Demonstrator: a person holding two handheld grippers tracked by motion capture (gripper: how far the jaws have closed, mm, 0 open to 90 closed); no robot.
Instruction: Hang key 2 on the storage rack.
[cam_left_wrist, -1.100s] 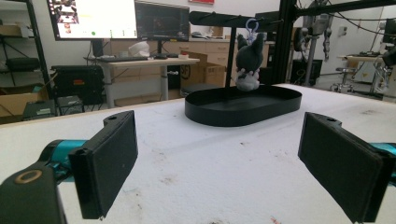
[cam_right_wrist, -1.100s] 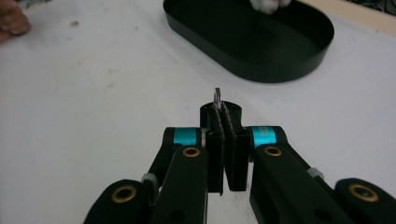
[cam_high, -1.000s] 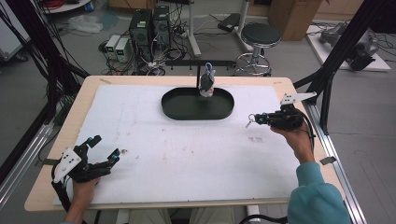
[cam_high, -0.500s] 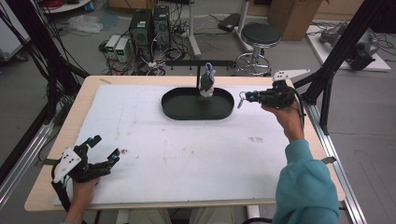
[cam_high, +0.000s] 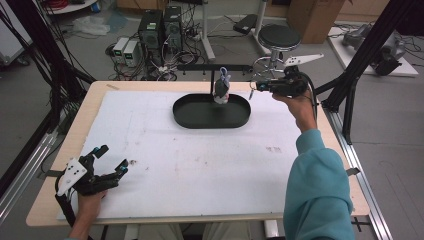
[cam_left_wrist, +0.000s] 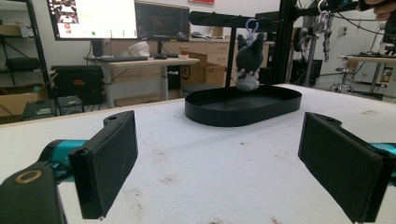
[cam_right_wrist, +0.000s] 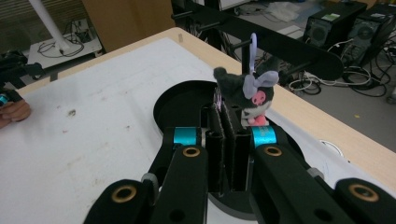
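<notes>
Since a second ago the right gripper has travelled from the tabletop's right edge toward its far edge and now sits just right of the plush keychain, jaws pressed together on nothing. That looks like an approach to take the toy. It hangs by a lilac ring from a black rack over the oval black tray: dark grey, pointed ears, pink face patch, apparently. The left gripper rests wide open, empty, at the near left corner.

A stool stands at upper centre, computer towers at upper left, a cardboard box at upper right, beyond the desk.
</notes>
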